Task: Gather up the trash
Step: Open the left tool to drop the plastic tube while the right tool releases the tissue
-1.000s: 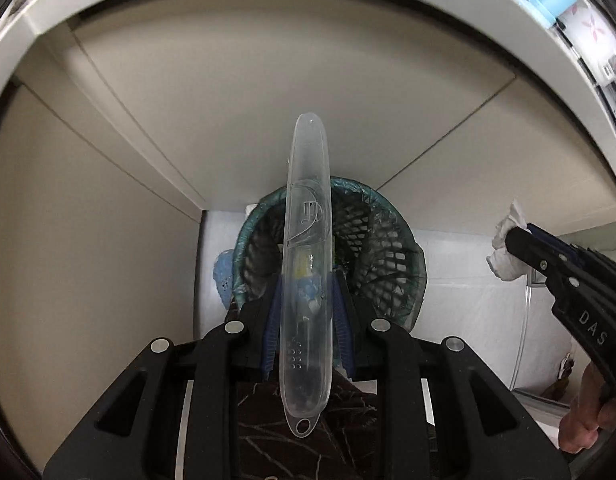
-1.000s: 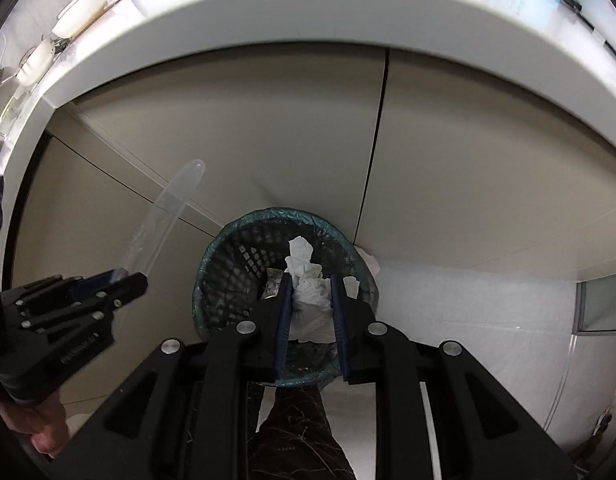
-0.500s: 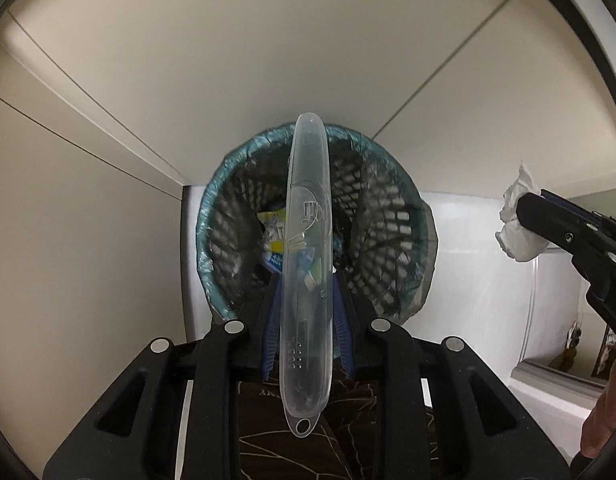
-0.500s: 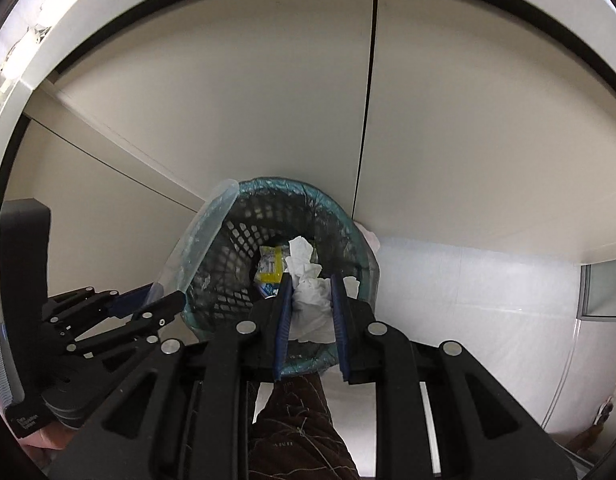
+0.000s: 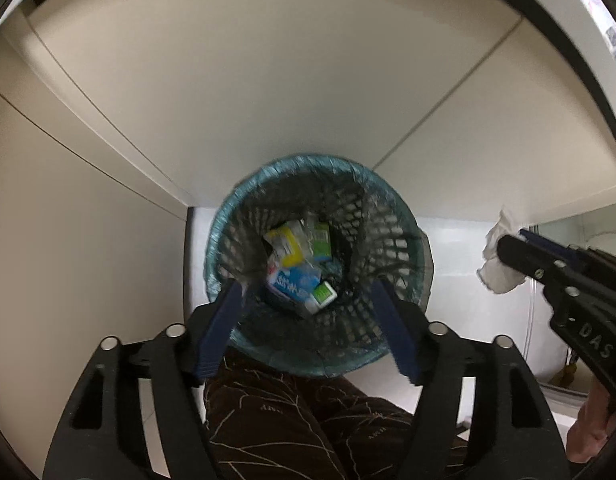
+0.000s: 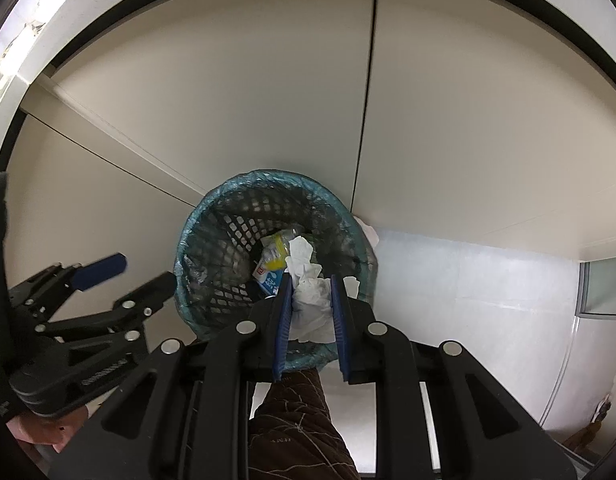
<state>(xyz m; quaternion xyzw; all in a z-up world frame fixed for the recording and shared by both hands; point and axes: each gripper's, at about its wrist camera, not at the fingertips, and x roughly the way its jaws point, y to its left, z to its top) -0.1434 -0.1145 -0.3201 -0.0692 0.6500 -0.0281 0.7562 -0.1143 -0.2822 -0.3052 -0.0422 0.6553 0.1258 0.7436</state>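
Your left gripper [image 5: 308,292] has just been opening; its jaws stand wide with nothing between them. Your right gripper [image 6: 308,284] is clamped on a crumpled white tissue [image 6: 312,312]. Below both sits the mesh bin [image 5: 392,248], cartons [image 5: 294,284] at its bottom, against beige cabinet doors [image 5: 268,80].

The left gripper [image 5: 308,304] had just opened its jaws above the mesh bin [image 5: 392,216], and nothing sat between them any more. The clear plastic case it had gripped was gone from between its blue pads [image 5: 224,320].
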